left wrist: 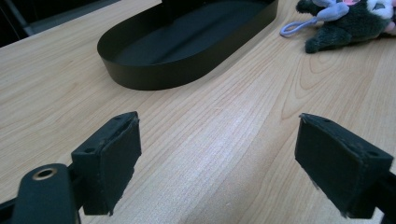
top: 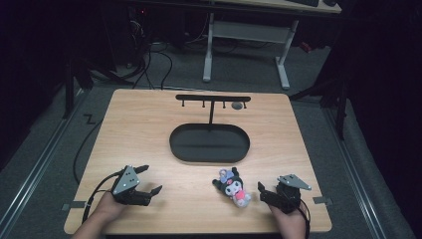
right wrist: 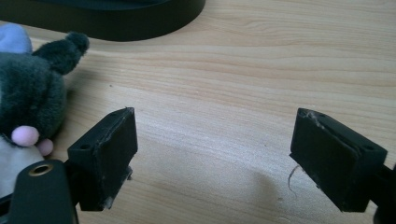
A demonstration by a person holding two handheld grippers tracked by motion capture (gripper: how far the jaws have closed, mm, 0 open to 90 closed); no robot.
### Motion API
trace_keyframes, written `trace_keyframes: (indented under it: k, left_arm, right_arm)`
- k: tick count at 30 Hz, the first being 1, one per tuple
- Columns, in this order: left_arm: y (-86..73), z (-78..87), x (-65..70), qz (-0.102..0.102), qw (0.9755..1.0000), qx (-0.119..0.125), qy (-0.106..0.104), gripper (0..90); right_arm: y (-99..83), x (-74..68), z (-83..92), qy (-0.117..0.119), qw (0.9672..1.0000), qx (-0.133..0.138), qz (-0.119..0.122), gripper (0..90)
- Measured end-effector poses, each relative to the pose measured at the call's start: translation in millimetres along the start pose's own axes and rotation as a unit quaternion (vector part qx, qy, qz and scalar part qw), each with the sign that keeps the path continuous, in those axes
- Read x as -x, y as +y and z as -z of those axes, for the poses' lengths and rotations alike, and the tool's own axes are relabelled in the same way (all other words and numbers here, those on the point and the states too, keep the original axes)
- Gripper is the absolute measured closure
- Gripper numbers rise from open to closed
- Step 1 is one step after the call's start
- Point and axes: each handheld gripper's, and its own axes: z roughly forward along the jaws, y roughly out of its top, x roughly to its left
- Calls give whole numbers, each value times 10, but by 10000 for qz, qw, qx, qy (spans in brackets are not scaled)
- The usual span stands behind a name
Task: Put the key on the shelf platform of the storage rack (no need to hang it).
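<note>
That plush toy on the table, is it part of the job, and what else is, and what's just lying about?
Part of the job:
- plush toy, nearest the right gripper, whose jaws are open
- left gripper, also open, holding nothing
- likely the black oval tray and the hook stand rising from it

Just lying about:
- desk frame behind the table
- cables on the floor

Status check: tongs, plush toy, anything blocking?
Left tongs open, empty. Right tongs open, empty, beside plush toy. Toy lying on table, untouched. Black tray behind it; nothing blocking.
</note>
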Motion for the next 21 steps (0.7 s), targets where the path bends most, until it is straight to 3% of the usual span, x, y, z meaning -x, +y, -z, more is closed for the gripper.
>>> trace_keyframes:
  k: [7,21]
  left_arm:
    - [-1,-1,4,-12,10000,2,6,154]
    - [-1,0,10,-33,10000,5,-3,154]
  right_arm:
    - [1,-25,2,46,9999,59,93,138]
    - [12,-4,11,64,10000,51,-57,139]
